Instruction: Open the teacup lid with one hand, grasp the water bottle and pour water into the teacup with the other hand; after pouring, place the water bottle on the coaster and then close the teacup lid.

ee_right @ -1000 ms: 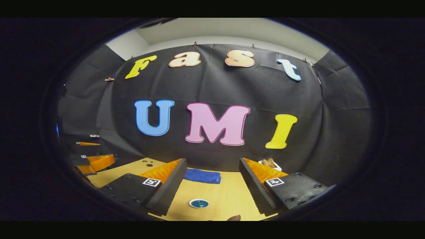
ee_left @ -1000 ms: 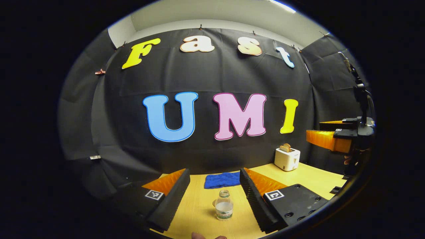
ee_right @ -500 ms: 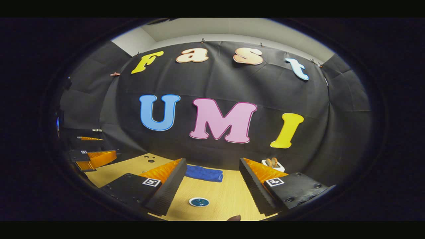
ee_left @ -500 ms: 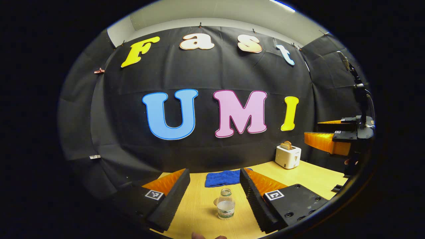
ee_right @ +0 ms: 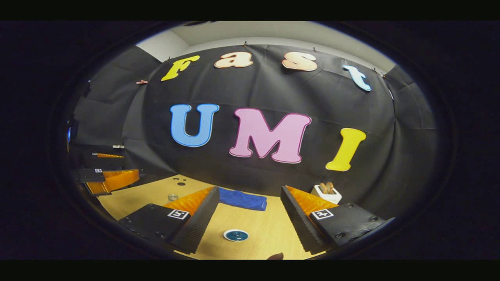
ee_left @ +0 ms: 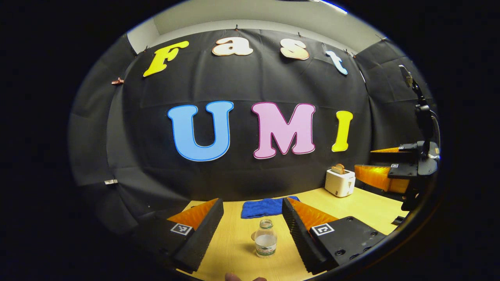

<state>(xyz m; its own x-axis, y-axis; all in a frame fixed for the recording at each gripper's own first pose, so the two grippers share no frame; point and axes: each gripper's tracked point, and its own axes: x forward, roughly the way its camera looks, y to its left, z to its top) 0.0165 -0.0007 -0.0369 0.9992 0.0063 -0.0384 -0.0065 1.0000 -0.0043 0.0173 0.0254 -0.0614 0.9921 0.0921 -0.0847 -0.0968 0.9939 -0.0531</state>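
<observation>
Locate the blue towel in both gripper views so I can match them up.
Left gripper view: blue towel lies at the table's far edge, just above the water bottle.
Right gripper view: blue towel lies between the finger ends, above the coaster.
Shared landmark: the white toaster, right of the towel.

Colours & patterns seen, both views

Water bottle, lower centre of left gripper view: clear, w/ green-white label. Towel behind it is seen as blue; toaster at right, white. Table: light yellow wood grain. Coaster, lower centre of right gripper view: teal, white-rimmed.
</observation>
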